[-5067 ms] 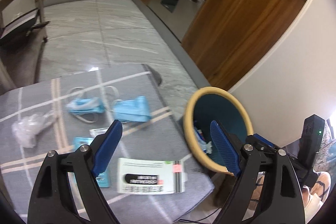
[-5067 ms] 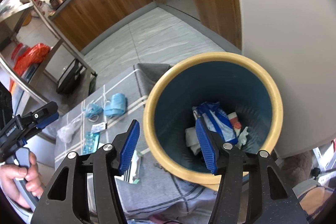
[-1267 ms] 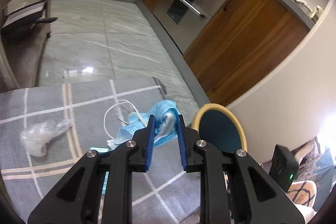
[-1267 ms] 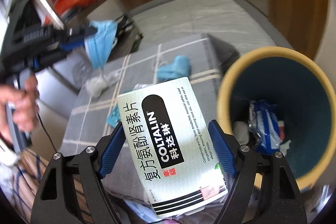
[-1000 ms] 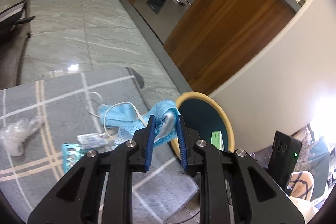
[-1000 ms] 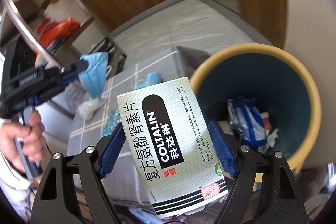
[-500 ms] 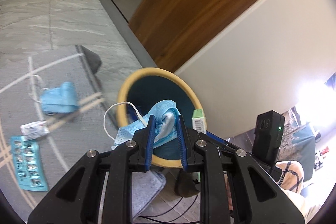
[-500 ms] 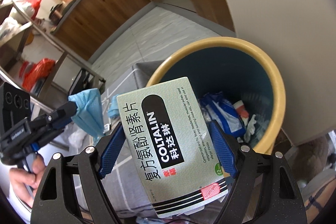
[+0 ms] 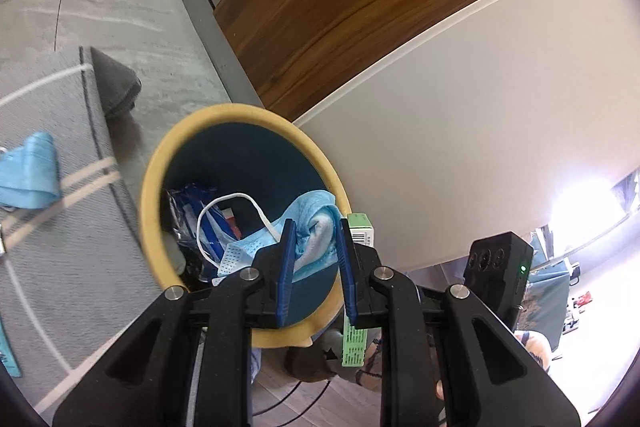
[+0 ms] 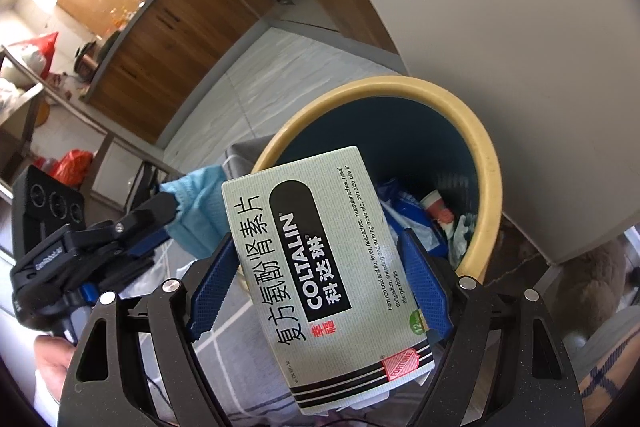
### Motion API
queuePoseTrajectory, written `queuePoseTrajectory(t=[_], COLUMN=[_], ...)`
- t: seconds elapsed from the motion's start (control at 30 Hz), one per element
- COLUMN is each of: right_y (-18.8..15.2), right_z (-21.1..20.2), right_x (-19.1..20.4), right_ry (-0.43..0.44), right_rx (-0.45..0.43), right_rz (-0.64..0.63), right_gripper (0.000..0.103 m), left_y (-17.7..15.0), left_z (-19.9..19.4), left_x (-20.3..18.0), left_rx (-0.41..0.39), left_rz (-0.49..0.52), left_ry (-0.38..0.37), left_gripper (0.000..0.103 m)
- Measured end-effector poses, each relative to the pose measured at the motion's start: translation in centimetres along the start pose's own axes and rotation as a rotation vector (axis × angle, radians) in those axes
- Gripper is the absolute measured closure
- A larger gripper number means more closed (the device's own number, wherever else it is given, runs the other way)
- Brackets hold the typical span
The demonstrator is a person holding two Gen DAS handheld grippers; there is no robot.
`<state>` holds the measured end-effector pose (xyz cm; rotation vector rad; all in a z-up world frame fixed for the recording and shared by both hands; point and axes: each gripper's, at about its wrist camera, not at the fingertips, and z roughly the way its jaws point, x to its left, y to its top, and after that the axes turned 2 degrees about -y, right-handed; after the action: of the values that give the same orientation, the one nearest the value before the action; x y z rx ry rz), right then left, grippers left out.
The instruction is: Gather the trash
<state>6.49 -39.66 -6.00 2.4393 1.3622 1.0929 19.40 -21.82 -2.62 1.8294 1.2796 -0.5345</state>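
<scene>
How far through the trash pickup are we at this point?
Done: the bin already holds wrappers. In hand: the left gripper is shut on a blue face mask above the bin's opening, and the right gripper clamps the Coltalin medicine box near the rim, neither dropped yet. Left: another blue mask lies on the grey mat.

Both grippers tilt downward: left gripper (image 9: 314,241) clamped narrow, right gripper (image 10: 320,283) seemingly gripping wide.
</scene>
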Motion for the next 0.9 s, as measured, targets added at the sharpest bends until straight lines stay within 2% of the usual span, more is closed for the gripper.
queuePoseTrajectory(t=[0.27, 0.3, 0.4, 0.5, 0.73, 0.9], right_y=[0.3, 0.4, 0.5, 0.6, 0.8, 1.2], right_z=[0.3, 0.4, 0.6, 0.8, 1.9, 2.8], right_x=[-1.0, -1.0, -1.2, -1.1, 0.0, 0.9], right_ry=[0.001, 0.002, 0.003, 0.004, -0.025, -0.053], right_rx=[-0.004, -0.004, -0.003, -0.001, 0.003, 0.008], right_rz=[0.041, 0.042, 0.049, 0.052, 0.012, -0.017], right_gripper=[0.022, 0.022, 0.022, 0.022, 0.022, 0.022], left_y=[0.2, 0.1, 0.2, 0.4, 0.5, 0.3], left_z=[2.0, 2.0, 1.6, 0.4, -2.3, -4.7], left_x=[1.5, 1.6, 1.5, 1.2, 0.9, 0.8], left_rx=[0.016, 0.016, -0.007, -0.035, -0.062, -0.073], left_rz=[-0.051, -0.054, -0.053, -0.039, -0.003, 0.042], left_ry=[0.019, 0.017, 0.033, 0.036, 0.087, 0.162], left_gripper=[0.080, 0.076, 0.052, 0.044, 0.039, 0.038])
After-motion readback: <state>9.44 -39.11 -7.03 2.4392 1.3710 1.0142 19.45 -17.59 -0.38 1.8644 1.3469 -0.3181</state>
